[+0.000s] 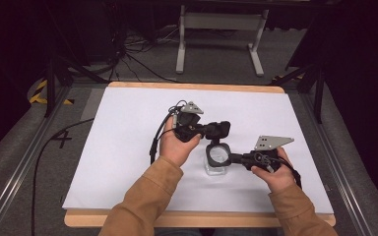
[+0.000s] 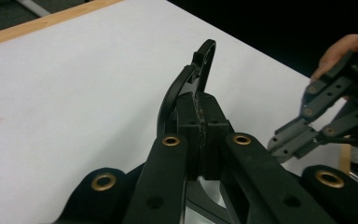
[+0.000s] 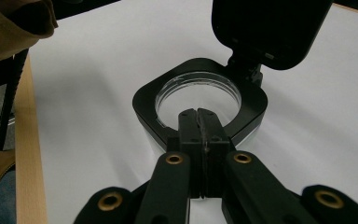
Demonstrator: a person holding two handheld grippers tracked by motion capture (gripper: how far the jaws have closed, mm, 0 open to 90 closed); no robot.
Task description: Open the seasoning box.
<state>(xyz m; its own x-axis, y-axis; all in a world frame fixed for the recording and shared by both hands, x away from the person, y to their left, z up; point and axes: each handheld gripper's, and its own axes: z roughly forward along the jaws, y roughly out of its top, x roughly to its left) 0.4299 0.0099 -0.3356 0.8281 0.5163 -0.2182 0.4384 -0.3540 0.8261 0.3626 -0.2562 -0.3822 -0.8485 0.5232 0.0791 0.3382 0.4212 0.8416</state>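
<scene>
Black collar (image 3: 200, 100) of a clear container: right hand-held gripper (image 3: 200, 122) clamps it; left hand-held gripper (image 2: 201, 122) seemingly pinches its flip lid (image 2: 193, 77).

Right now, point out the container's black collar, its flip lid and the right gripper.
black collar (image 3: 144, 105), right gripper view, left rim.
flip lid (image 3: 270, 28), right gripper view, underside.
right gripper (image 3: 200, 116), right gripper view, jaws' tips.

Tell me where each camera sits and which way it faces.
High view: above the person's side, looking forward and down on the table; both forearms and hands show.
Left gripper view: rides the left gripper, looking along its fingers, shut on a black lid.
Right gripper view: rides the right gripper, fingers shut on the container rim.
Shared: the white table in all three.
</scene>
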